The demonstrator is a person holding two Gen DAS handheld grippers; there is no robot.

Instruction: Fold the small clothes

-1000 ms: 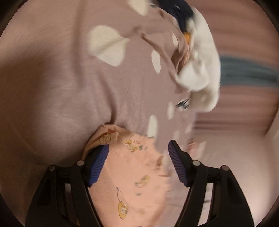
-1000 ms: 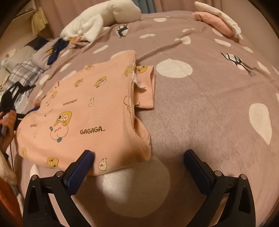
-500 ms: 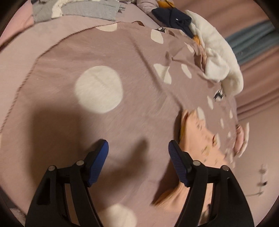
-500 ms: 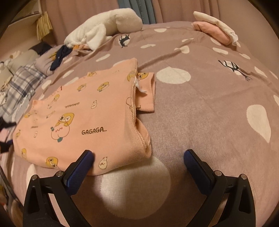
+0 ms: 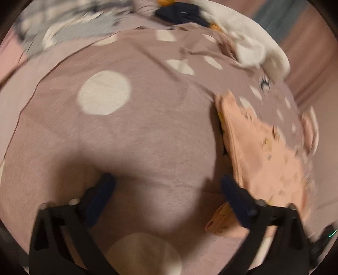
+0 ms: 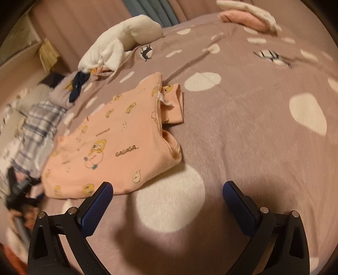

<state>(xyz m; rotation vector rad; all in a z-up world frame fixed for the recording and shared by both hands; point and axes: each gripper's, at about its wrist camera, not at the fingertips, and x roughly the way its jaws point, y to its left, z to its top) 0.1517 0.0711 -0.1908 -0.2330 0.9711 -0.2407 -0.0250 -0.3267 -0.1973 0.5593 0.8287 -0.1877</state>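
Note:
A small peach shirt (image 6: 118,146) printed with cartoon chicks and "GAGAGA" lies folded on the mauve spotted bedspread (image 6: 243,131), one sleeve tucked at its far right. My right gripper (image 6: 166,190) is open and empty, just in front of the shirt's near edge. In the blurred left wrist view the same shirt (image 5: 264,152) lies to the right. My left gripper (image 5: 166,186) is open and empty over bare bedspread (image 5: 137,137), its right finger beside the shirt's edge.
A white plush toy (image 6: 124,42) and a navy garment (image 6: 78,84) lie at the bed's far side. A plaid cloth (image 6: 36,129) lies at left. Folded pink and white clothes (image 6: 249,17) sit at the far right. Curtains hang behind.
My left gripper has let go of the shirt and swung left, off it onto bare bedspread. My right gripper has drawn back and shifted slightly right.

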